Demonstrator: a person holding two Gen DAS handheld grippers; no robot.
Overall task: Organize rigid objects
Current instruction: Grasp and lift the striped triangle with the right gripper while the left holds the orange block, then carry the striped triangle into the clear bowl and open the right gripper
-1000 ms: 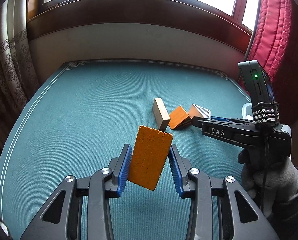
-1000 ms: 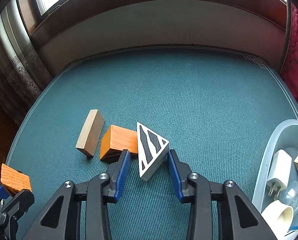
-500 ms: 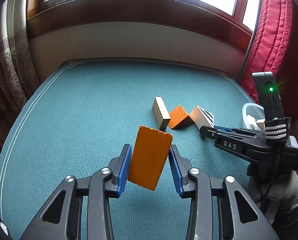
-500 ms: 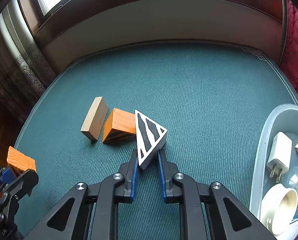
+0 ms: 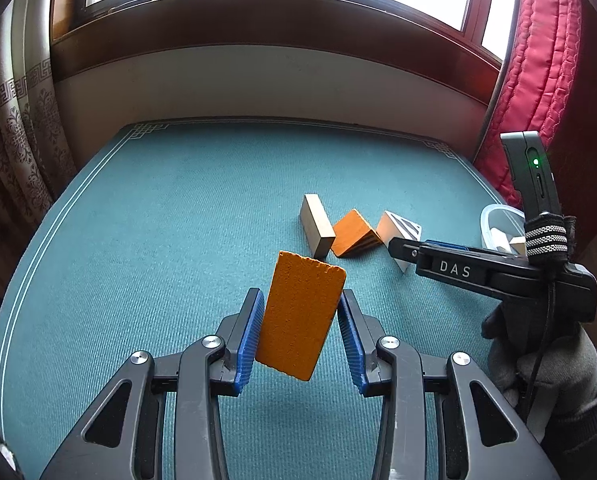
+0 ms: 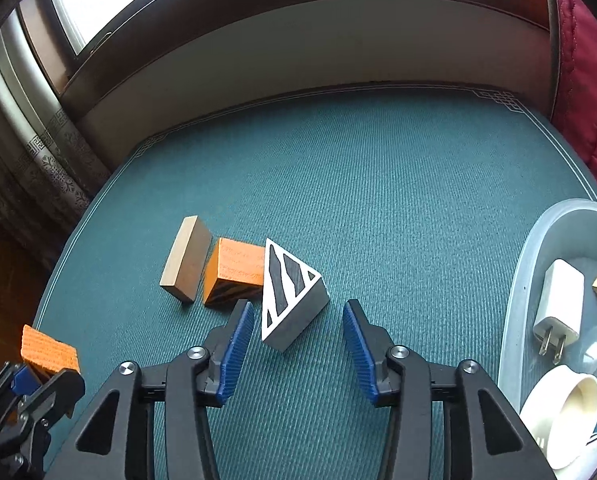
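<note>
My left gripper [image 5: 300, 336] is shut on an orange rectangular block [image 5: 300, 314] and holds it above the teal table. My right gripper [image 6: 298, 344] is open, its jaws on either side of a white triangular block with black stripes [image 6: 288, 300] that lies on the table. Left of that lie an orange wedge block [image 6: 234, 272] and a plain wooden block [image 6: 186, 266]. The left wrist view shows the same row: wooden block [image 5: 316, 226], orange wedge [image 5: 352, 232], striped triangle [image 5: 400, 228], with the right gripper [image 5: 398, 246] reaching in from the right.
A clear plastic tub [image 6: 526, 280] at the right table edge holds a white charger plug [image 6: 558, 306], a wooden wedge, a bulb and a white cup [image 6: 562, 412]. A red cushion [image 5: 538, 64] stands at the far right. A wall and window sill lie behind the table.
My right gripper closed on the striped triangle half a second ago, then opened wide again; the triangle lies on the table. My left gripper still holds the orange block in the same place.
</note>
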